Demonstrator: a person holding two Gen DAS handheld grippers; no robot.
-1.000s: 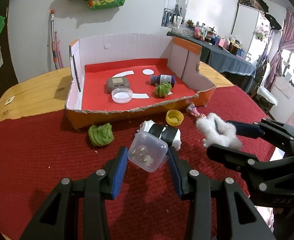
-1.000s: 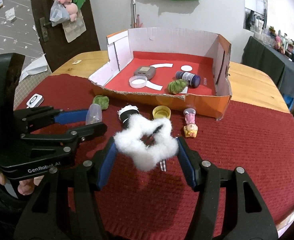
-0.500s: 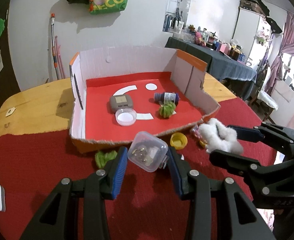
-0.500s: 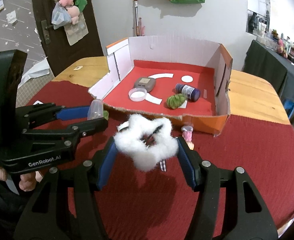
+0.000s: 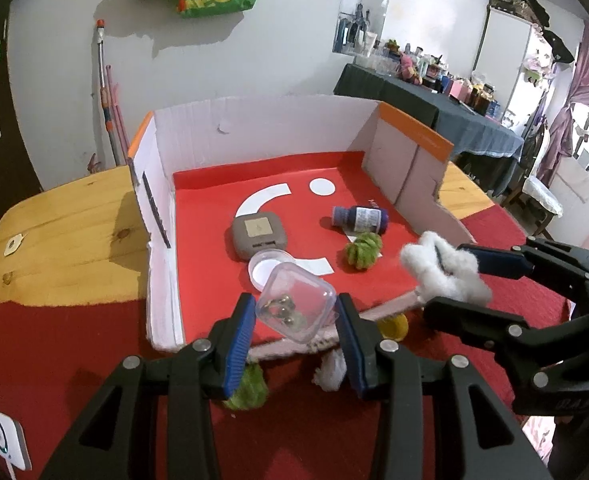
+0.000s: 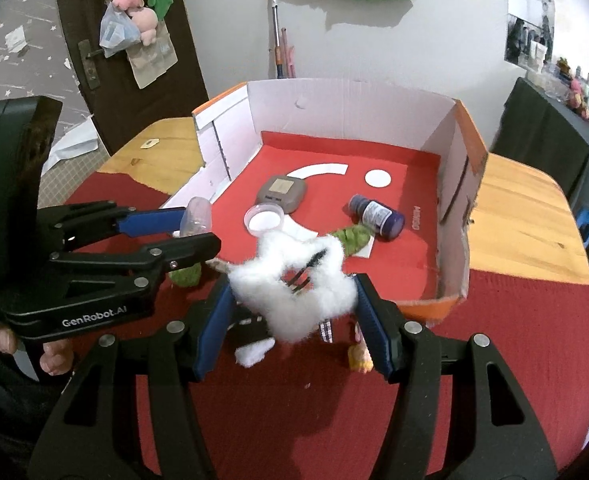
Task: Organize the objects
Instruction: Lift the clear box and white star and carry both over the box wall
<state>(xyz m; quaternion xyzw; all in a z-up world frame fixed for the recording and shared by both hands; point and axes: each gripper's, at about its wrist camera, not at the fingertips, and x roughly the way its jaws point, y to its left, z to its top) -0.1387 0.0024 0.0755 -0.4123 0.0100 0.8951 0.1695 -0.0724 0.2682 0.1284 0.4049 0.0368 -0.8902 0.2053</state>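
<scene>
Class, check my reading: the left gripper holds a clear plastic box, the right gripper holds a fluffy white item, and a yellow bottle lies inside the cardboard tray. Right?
One slip: the bottle in the cardboard tray is dark blue, as the right wrist view shows. The rest stands.

Each camera sits just behind its own tongs, looking forward and steeply down along the two fingers at the worktop. The left view faces the cardboard box from its open near edge, close in, with the right tongs at its right side. The right view looks from further right, with the left tongs at its left. Both share the box floor, its purple bottle, and the wall behind.
</scene>
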